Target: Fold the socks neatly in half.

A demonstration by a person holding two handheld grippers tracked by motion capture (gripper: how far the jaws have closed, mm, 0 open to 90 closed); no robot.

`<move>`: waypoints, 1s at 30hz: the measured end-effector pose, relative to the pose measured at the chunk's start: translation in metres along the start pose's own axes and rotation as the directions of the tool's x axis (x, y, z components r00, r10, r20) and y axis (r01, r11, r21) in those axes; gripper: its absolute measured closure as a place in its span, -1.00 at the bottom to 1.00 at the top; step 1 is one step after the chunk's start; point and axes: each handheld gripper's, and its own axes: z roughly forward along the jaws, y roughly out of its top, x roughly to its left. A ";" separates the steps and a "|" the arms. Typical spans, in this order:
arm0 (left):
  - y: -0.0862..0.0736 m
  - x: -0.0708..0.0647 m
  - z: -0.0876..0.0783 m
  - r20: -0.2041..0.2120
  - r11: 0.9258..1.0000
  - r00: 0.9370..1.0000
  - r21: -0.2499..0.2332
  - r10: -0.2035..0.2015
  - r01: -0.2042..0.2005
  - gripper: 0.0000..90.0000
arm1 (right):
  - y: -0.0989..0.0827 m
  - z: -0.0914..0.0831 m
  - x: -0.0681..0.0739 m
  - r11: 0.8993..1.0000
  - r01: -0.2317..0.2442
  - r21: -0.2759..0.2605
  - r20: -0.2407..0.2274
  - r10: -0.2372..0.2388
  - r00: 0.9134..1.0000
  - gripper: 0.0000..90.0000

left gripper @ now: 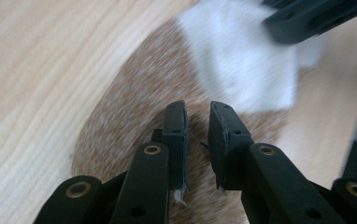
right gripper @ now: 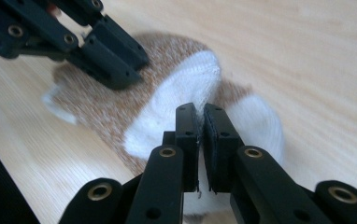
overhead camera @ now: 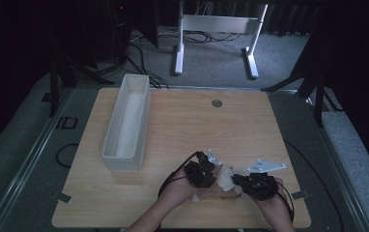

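Both tongs work a brown-and-white sock (overhead camera: 219,182) near the table's (overhead camera: 182,121) front edge. Right gripper (right gripper: 201,114) pinches the sock's white fold; left gripper (left gripper: 197,112) hovers over the brown part, jaws slightly parted, gripping nothing.

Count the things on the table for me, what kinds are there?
Socks, brown and white: 1
White bins: 1
Black grippers, left and right: 2
Total: 4
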 end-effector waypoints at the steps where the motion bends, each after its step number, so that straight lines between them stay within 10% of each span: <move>1: -0.001 0.001 0.002 0.003 1.000 1.000 0.002 -0.005 0.005 0.74 | -0.003 0.001 -0.001 1.000 -0.002 0.011 0.008 0.002 1.000 0.89; 15: -0.014 0.004 0.013 0.032 1.000 0.999 0.002 -0.028 0.028 0.92 | -0.019 0.021 -0.020 0.999 -0.033 0.041 0.045 0.031 0.998 0.92; 30: -0.024 0.003 0.004 0.027 0.999 0.999 0.037 -0.020 0.019 0.97 | 0.003 0.042 -0.021 0.999 -0.005 0.044 0.023 0.004 1.000 0.92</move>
